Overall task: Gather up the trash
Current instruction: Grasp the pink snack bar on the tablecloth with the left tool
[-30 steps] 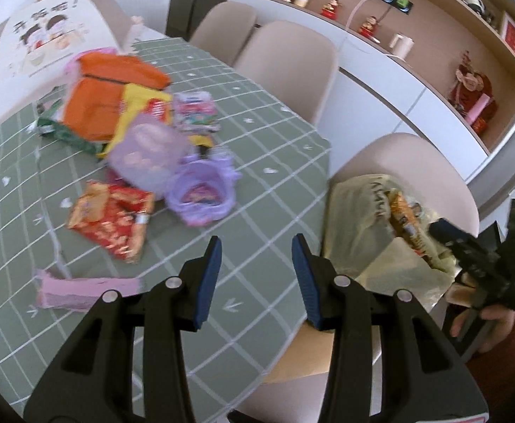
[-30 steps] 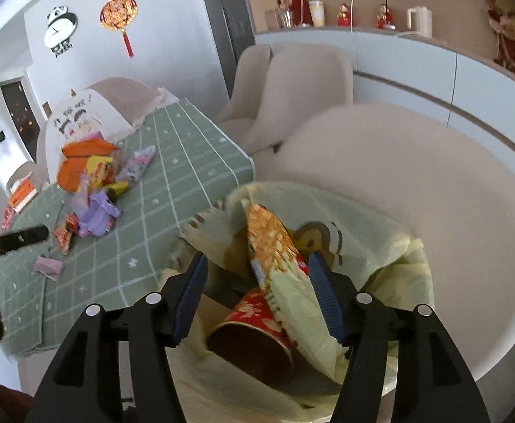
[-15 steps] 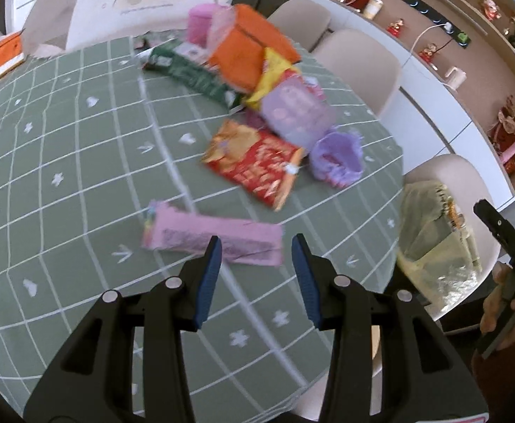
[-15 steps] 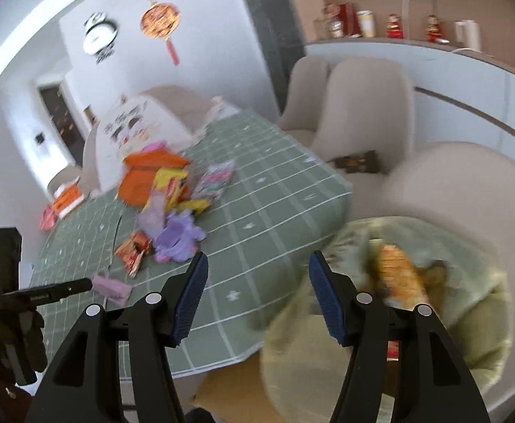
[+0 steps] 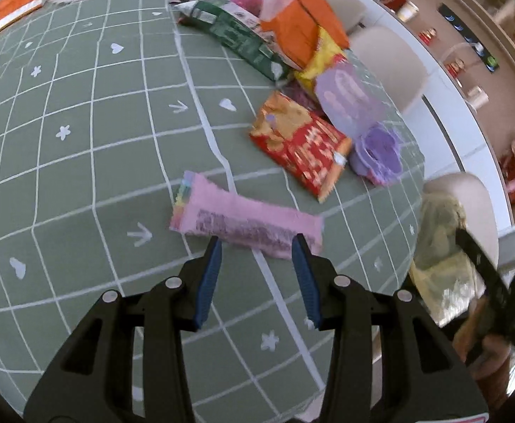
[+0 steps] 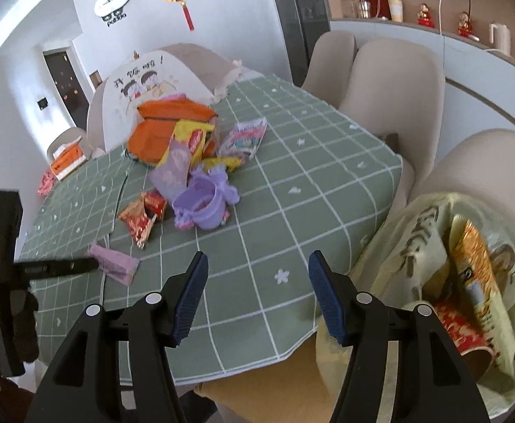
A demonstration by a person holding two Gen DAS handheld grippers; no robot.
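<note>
- The left gripper (image 5: pixel 255 246) hangs over the green checked tablecloth (image 5: pixel 81 141) with its blue pads apart and nothing between them. Its tips reach the near edge of a pink wrapper (image 5: pixel 247 224), whose long side lies across the gap; whether the tips touch it cannot be told from this angle.
- In the right wrist view the same pink wrapper (image 6: pixel 115 262) is partly covered by the dark finger of the left gripper (image 6: pixel 63 266).
- The right gripper (image 6: pixel 257 275) is open and empty, over the table's near edge.
- More trash sits farther along the table: a red snack bag (image 5: pixel 299 142), a purple cup (image 5: pixel 379 157) with crumpled purple plastic, an orange bag (image 5: pixel 301 23) and a green packet (image 5: pixel 236 31). Their overlapping edges hide what lies beneath.
- A pale yellow bag (image 6: pixel 419 232) rests on a beige chair (image 6: pixel 486 162) by the table, with an orange packet (image 6: pixel 476 246) and a red cup (image 6: pixel 458 328) inside; the picture's edge cuts the bag off.
- In the left wrist view the right gripper (image 5: pixel 493 282) and the hand (image 5: pixel 483 349) holding it are blurred.
</note>
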